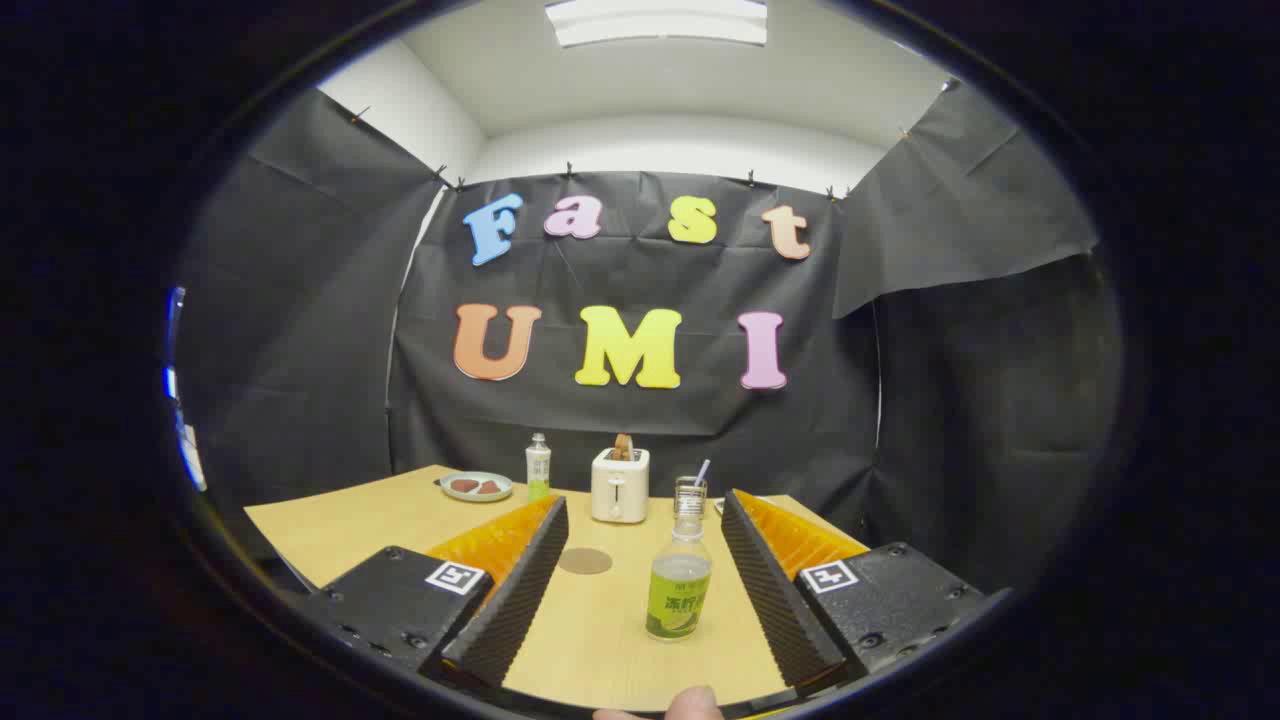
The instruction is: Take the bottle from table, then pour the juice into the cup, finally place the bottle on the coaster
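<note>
the bottle (pixel 679 583) stood upright on the table (pixel 330 525), long axis vertical, cap up, between the fingers and nearer the right one, touching neither. the gripper (pixel 644 515) was open and held nothing. the coaster (pixel 585 561) lay flat just left of the bottle. beyond stood the cup (pixel 690 496), a toaster (pixel 620 484), a second bottle (pixel 538 467) and a plate (pixel 476 486).

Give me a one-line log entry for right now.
phase: approach | tongs: open, empty | bottle: upright on table, between fingers, untouched | coaster: bare | cup: beyond bottle
</note>
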{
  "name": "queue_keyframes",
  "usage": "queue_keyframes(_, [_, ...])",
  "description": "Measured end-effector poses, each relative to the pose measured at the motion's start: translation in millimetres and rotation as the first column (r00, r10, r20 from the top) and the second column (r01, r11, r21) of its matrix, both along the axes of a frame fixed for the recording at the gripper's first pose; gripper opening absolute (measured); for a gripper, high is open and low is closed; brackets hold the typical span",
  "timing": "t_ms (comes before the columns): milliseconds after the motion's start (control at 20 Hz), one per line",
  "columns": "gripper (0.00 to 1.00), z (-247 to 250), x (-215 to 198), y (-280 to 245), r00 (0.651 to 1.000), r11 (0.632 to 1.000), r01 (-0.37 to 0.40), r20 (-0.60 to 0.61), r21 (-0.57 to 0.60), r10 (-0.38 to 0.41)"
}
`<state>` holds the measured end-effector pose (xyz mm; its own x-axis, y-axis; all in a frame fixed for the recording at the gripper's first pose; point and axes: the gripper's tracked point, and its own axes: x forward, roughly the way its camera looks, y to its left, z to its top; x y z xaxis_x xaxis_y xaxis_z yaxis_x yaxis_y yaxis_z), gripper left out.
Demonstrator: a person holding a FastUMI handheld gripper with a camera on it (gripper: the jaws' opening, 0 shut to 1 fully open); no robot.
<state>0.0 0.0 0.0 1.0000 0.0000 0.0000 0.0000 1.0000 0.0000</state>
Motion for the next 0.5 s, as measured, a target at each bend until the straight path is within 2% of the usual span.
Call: queue_keyframes(500, [0.99, 7.4, -8.1, 2.3, 1.000, 1.000, -0.001, 0.015, -0.004, 0.001])
